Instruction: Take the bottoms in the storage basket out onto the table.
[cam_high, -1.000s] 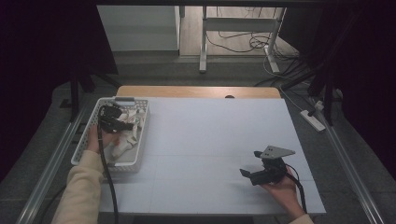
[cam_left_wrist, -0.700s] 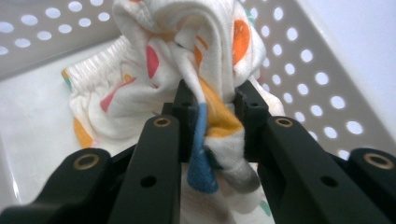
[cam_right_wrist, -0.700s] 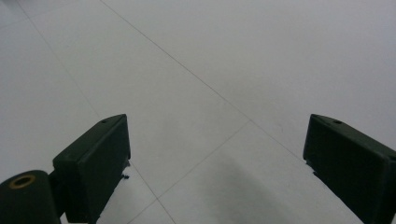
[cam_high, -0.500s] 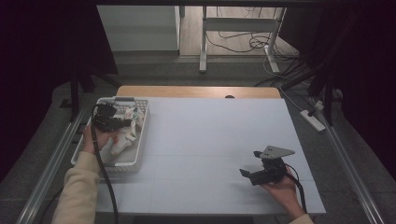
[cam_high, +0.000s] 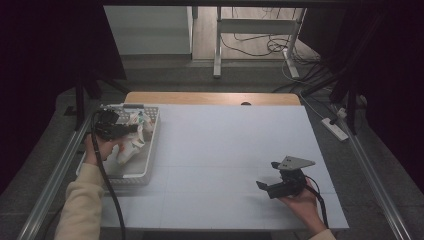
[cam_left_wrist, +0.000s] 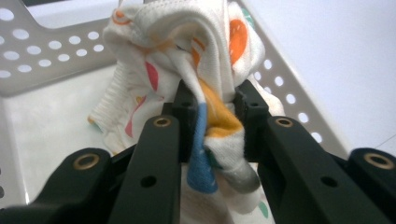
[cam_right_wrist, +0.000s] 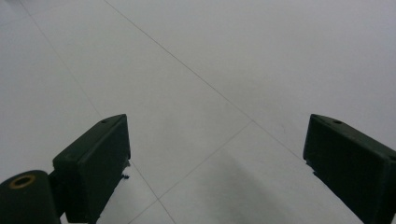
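The left gripper is down in the white perforated basket at the left edge of the tabletop, and its jaws are clamped on a bunched fold of the patterned cloth. In the left gripper view a thick pleat of white fabric with orange, blue and pink shapes is squeezed between the two black jaws, and the rest of the garment heaps up behind them against the basket's holed wall. I take it for a small piece of clothing, though crumpled like this I can't say which kind.

The step in hand looks like the pick: the cloth is gripped but sits within the basket. The next move, as I judge it, calls for a clean lift high enough that the hanging part clears the basket rim, then a carry rightward onto the open surface. A loose tail could snag on the rim or drag the light basket along.

The right gripper waits well apart, near the front right of the tabletop, jaws spread wide with nothing between them; the right gripper view shows bare surface in that gap.

The tabletop is a pale, matte sheet crossed by faint thin lines, with a strip of wood showing at its far edge. The room around is dim, with dark drapes at both sides, metal rails along the table, cables on the floor beyond, and a power strip to the right.
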